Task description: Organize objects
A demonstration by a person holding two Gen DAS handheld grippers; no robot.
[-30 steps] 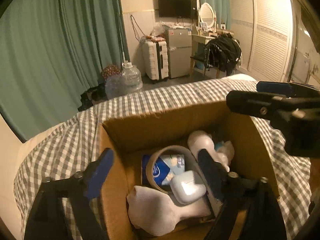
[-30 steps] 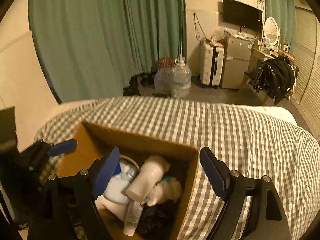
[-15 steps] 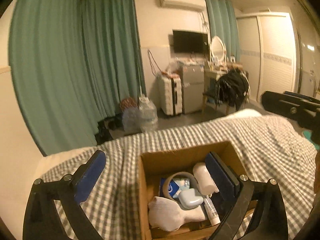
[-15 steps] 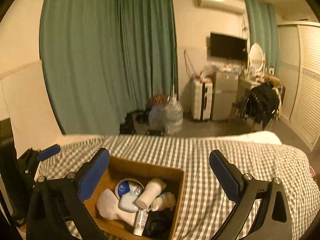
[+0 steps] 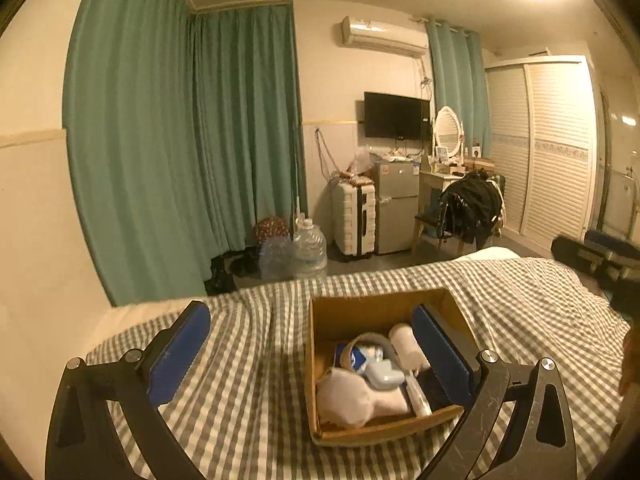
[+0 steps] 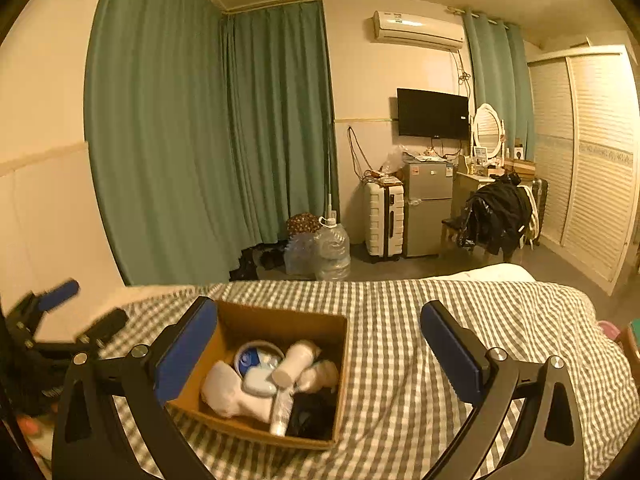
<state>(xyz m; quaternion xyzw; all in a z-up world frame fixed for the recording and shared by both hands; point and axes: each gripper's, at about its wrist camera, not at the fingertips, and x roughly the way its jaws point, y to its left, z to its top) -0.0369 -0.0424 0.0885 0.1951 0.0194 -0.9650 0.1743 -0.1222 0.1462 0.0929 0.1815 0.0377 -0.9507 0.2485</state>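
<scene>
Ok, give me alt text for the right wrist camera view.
An open cardboard box of small toiletries sits on a gray checked bedspread, seen between the wide-open blue-padded fingers of the right hand-held gripper. Behind are green curtains, a suitcase and a wall television.

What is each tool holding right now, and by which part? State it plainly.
Nothing is held. The left tool and the right tool are both wide open above the bed, with nothing between the fingers. The items lie loose in the cardboard box.

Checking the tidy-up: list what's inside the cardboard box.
In the cardboard box: white sock, earbud case, tape roll, white bottle, tube, something black. Anything beneath is covered.
</scene>
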